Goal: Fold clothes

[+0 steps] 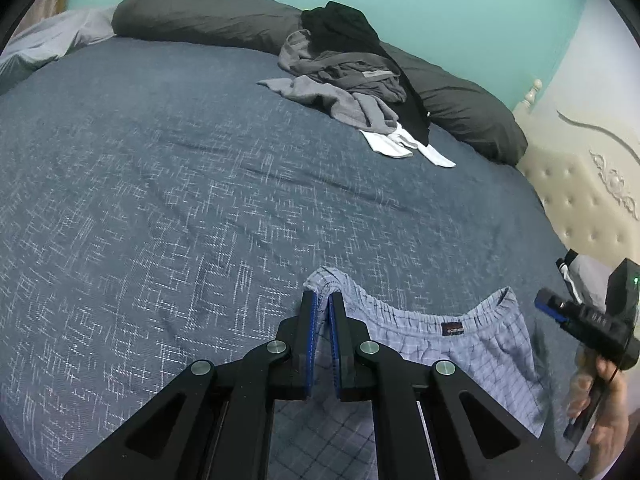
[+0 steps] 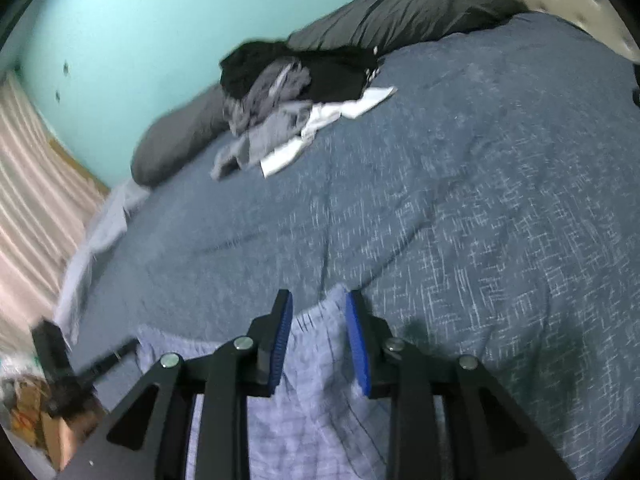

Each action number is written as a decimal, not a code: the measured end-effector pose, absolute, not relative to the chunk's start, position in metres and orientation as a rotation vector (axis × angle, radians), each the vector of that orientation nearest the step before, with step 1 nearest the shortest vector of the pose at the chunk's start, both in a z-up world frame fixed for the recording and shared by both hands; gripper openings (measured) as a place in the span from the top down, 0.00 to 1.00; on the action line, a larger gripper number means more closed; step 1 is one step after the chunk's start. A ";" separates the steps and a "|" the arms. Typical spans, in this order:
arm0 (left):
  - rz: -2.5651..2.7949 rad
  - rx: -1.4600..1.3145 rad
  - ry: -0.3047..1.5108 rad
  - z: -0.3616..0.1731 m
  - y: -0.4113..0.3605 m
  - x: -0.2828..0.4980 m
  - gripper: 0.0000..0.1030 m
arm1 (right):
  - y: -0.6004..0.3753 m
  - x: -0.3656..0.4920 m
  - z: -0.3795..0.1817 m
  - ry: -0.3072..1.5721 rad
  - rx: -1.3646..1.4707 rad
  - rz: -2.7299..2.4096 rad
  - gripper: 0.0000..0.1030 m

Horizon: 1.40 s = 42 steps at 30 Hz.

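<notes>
Left wrist view: the left gripper [image 1: 323, 300] is closed on one waistband end of the pale blue checked cotton shorts [image 1: 460, 344], whose elastic waistband runs rightward over the dark blue woven bedspread [image 1: 180, 180]. Toward its other end, the right gripper [image 2: 319, 308] is seen partly open, cloth lying between its fingers, unpinched. Beyond the shorts, a heap of grey, black and white clothes [image 1: 352, 80] lies unfolded.

Shorts [image 1: 460, 344]: thin checked woven cloth, elastic waistband. Bedspread [image 1: 160, 200]: matt, coarse-textured cloth. Left gripper [image 1: 323, 300]: matt black plastic, ribbed blue pads, shiny metal pins.
</notes>
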<state>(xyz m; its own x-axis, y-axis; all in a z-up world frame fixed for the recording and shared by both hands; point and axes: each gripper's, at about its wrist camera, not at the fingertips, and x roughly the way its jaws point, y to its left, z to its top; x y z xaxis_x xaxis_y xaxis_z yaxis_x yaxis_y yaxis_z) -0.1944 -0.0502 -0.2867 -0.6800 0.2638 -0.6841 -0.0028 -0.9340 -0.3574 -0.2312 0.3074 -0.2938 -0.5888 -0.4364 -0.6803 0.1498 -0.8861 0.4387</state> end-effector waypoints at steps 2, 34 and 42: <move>2.703 -1.188 -0.511 -0.288 -0.052 -0.196 0.93 | 0.298 -0.233 -0.301 -0.403 1.242 -2.475 0.73; 2.633 -1.267 -0.520 -0.298 -0.051 -0.218 0.93 | 0.301 -0.261 -0.316 -0.338 1.285 -2.613 0.99; 2.625 -1.286 -0.618 -0.302 -0.064 -0.220 0.55 | 0.312 -0.266 -0.310 -0.441 1.261 -2.653 0.61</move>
